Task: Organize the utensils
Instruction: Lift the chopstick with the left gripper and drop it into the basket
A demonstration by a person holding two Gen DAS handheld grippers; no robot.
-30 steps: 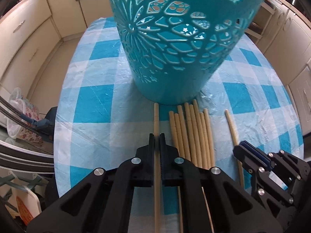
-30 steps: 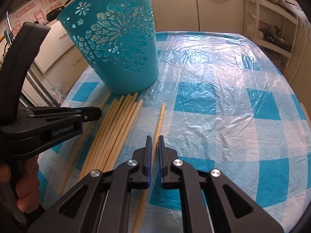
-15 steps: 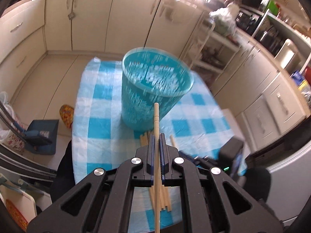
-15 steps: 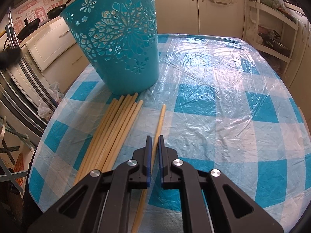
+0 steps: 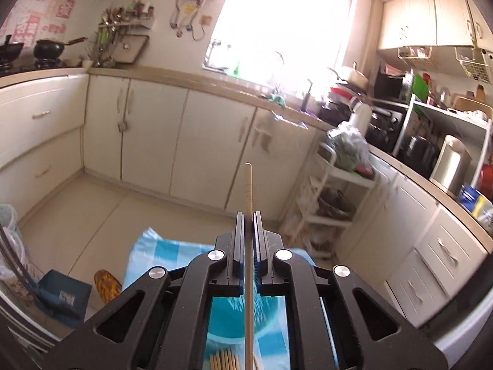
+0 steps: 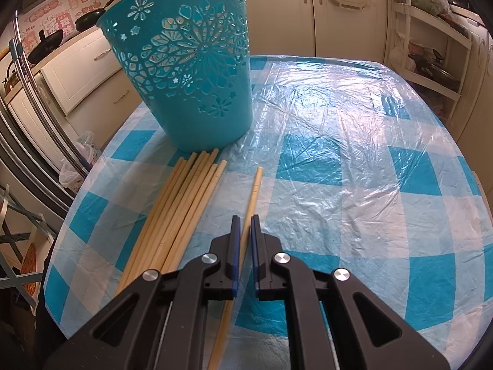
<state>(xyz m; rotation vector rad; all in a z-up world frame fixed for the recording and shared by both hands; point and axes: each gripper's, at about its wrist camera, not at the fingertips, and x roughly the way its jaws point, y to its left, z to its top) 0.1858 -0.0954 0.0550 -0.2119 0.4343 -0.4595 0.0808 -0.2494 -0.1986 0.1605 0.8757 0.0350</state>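
Note:
My left gripper is shut on a single wooden chopstick and holds it high, pointing out over the kitchen, with the teal basket below between the gripper arms. In the right wrist view the teal cut-out basket stands upright on the checked table. A bundle of several chopsticks lies in front of it. My right gripper sits low over the table with its jaws narrowly apart around a lone chopstick lying right of the bundle; whether it is gripped is unclear.
The round table has a blue-and-white cloth under crinkled plastic film. Cream cabinets ring the room. A white shelf trolley stands to the right. A blue dustpan and a slipper lie on the floor at left.
My left gripper has lifted its chopstick from the table to high above the basket and tilted upward. The right gripper has stayed still around the lone chopstick.

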